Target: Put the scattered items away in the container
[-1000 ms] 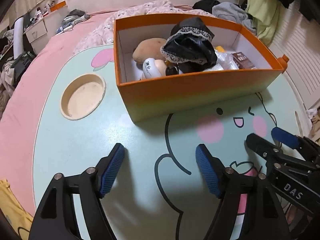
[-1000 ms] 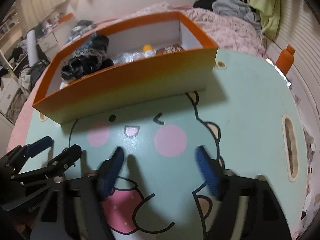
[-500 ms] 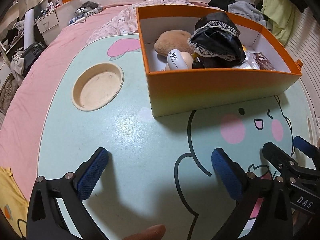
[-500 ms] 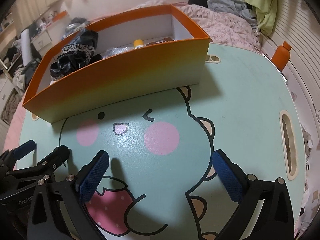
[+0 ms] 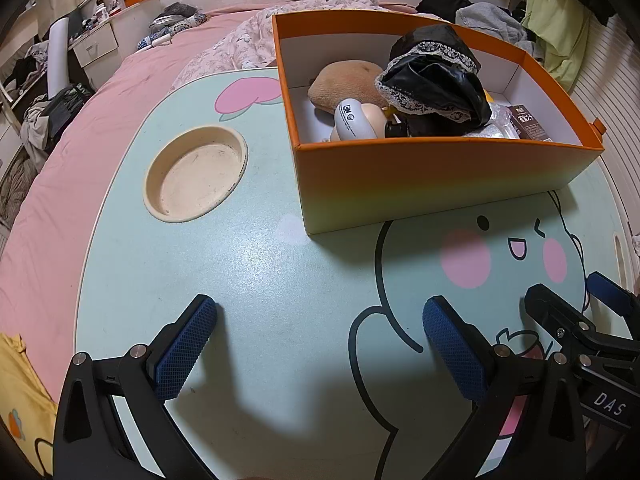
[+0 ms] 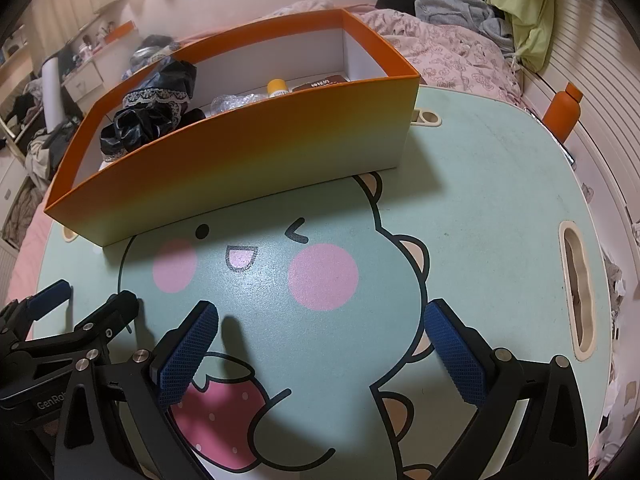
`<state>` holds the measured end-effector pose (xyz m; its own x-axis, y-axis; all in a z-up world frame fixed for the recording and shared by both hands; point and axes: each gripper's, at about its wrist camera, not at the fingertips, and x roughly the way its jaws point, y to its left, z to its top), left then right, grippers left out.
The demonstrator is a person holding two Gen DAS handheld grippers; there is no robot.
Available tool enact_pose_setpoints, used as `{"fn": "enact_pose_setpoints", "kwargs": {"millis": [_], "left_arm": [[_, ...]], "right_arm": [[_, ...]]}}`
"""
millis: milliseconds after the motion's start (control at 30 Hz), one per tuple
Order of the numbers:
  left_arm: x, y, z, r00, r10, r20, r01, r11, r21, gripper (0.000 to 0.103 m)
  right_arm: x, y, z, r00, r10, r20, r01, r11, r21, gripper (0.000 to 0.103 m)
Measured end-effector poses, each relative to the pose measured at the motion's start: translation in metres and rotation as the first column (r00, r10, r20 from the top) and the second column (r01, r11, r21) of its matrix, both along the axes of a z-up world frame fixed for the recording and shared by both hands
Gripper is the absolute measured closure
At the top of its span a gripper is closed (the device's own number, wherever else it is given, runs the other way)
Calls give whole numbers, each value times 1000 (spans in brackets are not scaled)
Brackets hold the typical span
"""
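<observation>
Both wrist views look forward from low over the near worktop point(image 5: 260, 272); left sits leftward, right rightward, sharing the orange box point(image 5: 440, 176) far ahead.

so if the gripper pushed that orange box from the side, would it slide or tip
The orange box would probably slide: it is wide, sits flat, and the table looks smooth and glossy. Its thin cardboard-like walls may flex under a point push. Contents such as the black lace-trimmed cloth look light, so it should not resist much.

- The worktop point(image 5: 260, 280) lies bare across the frame's lower half.
- The orange box point(image 5: 440, 176) walls off the upper right.
- A round recess point(image 5: 196, 176) dents the upper left.
</observation>
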<state>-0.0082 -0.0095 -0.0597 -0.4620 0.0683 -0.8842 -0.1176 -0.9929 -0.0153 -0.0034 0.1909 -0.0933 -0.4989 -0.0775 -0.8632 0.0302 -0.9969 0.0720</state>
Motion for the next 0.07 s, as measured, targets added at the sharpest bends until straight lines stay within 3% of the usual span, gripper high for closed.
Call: {"fn": "enact_pose_setpoints", "kwargs": {"millis": [67], "left_arm": [[1,-1,-1,1000,1,-1,-1,1000,0,0]], "right_arm": [[0,1,0,1000,0,0,0,1000,0,0]]}}
